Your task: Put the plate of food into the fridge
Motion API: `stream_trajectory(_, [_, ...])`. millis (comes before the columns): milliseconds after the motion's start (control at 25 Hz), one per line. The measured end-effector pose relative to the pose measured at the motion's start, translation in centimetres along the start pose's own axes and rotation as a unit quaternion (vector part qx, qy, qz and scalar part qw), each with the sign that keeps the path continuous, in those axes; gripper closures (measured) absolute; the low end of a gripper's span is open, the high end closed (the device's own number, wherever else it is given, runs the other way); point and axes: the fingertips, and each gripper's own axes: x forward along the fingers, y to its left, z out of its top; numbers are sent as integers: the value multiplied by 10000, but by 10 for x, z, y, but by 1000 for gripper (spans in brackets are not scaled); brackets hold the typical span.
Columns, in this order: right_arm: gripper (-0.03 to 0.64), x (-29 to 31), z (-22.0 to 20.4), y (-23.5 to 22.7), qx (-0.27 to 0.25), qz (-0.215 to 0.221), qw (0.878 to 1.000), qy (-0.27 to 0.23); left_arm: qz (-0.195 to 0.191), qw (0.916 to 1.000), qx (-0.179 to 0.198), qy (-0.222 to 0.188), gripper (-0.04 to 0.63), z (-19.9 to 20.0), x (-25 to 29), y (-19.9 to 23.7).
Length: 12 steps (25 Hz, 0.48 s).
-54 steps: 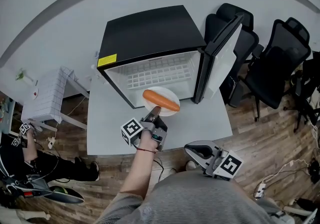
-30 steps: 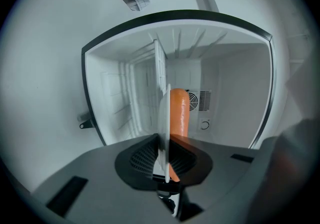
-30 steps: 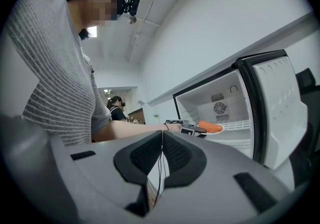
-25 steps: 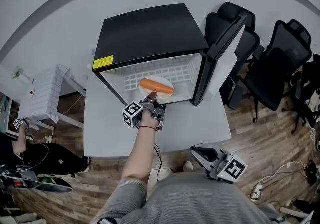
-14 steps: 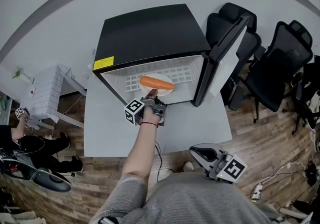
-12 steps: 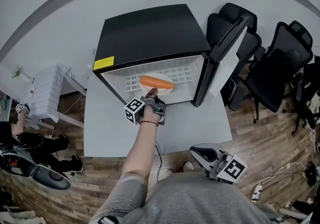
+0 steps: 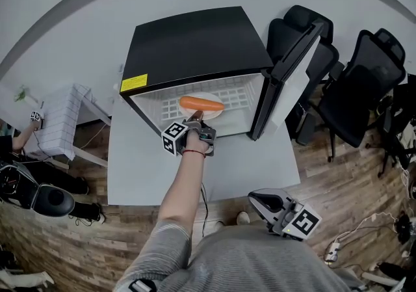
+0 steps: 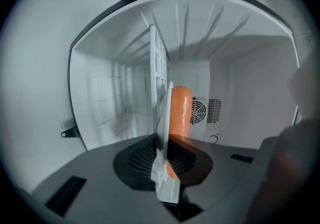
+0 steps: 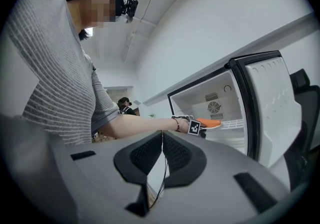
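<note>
While the left gripper point(image 7: 197, 119) clamps the plate point(image 8: 161, 118) rim, sausage point(image 8: 180, 108) just ahead, inside fridge point(image 7: 195, 43), right gripper point(image 9: 162, 138) empty, jaws together.

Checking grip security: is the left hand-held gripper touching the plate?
Touching. The left gripper view shows the left hand-held gripper with both jaws clamped on the edge of the plate.

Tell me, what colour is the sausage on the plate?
Orange. The sausage shows best in the left gripper view.
</note>
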Motion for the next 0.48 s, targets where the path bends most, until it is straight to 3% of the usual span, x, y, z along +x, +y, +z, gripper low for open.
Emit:
stream_trajectory(200, [603, -1, -1, 1, -16, 3, 10000, -8, 116, 9987, 505, 39, 551, 0, -1, -3])
stream_trajectory(480, [603, -3, -1, 2, -15, 21, 10000, 10, -73, 9965, 798, 240, 509, -3, -3, -9])
